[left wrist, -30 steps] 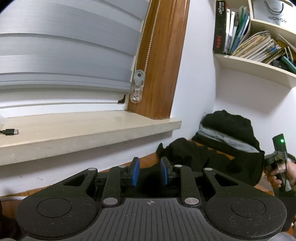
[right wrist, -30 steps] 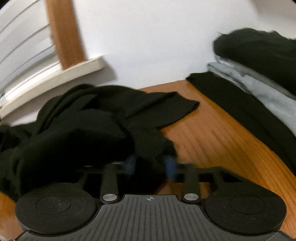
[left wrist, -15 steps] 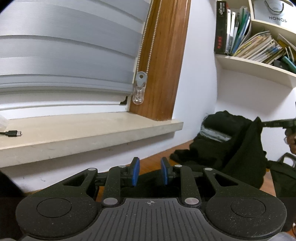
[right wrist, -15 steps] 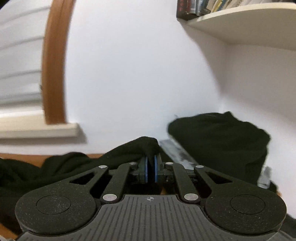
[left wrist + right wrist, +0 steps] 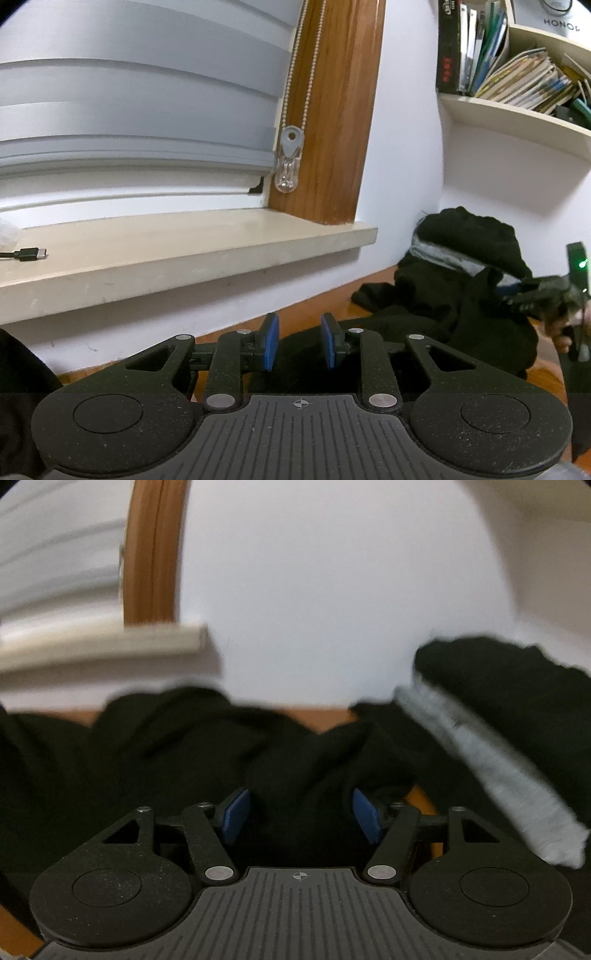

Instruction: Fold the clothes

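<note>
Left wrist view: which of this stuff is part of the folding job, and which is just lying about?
Job:
- loose black garment on the wooden table
- folded pile, black and grey
- left gripper, open
- right gripper, jaws just opened, black cloth between them

Lying about:
- USB cable on the windowsill
- books on the shelf
- blind cord
</note>
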`<state>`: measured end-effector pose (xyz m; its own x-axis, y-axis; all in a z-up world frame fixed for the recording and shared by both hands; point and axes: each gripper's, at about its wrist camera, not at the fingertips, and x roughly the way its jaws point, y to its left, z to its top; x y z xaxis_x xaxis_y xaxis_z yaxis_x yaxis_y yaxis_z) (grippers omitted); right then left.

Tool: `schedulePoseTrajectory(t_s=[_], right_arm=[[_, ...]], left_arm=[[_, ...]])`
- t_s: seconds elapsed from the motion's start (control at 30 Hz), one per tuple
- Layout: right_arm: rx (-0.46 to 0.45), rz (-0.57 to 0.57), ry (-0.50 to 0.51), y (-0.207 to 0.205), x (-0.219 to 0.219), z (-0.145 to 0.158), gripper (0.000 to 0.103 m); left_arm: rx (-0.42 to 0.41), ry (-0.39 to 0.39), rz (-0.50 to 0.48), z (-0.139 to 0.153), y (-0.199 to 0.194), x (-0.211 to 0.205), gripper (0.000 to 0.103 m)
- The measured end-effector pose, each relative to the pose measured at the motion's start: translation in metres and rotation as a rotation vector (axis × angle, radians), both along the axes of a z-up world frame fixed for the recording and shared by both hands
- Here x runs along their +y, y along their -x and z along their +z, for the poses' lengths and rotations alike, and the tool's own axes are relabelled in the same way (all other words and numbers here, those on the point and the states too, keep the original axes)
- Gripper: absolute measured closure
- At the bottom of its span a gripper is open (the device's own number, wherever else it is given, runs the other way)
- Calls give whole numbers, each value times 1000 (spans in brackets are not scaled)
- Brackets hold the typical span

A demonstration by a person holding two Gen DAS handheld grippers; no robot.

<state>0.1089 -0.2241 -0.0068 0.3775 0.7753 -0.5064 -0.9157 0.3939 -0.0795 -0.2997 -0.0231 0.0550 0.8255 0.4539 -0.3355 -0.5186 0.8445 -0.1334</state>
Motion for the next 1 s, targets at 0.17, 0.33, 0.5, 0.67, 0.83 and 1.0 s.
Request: schedulePoseTrajectory(t_s=[0.17, 0.33, 0.5, 0.67, 0.83, 1.0], right_arm=[[25, 46, 26, -6, 6, -15, 35], [50, 87, 28, -8, 2, -16, 29], [79, 118, 24, -12, 1, -14, 22], [71, 119, 33, -10, 2, -14, 21], [65, 117, 36, -9, 2, -13, 21], [85, 115, 23, -12, 1, -12, 21]], left_arm=[[-11, 23, 71, 9, 23, -1, 67], [33, -3, 192, 26, 69, -19, 67], [102, 10, 407, 18, 122, -51, 68], [96, 108, 522, -2, 148, -67, 75], [63, 150, 506, -9, 144, -85, 77], [63, 164, 417, -13, 121, -109, 77]])
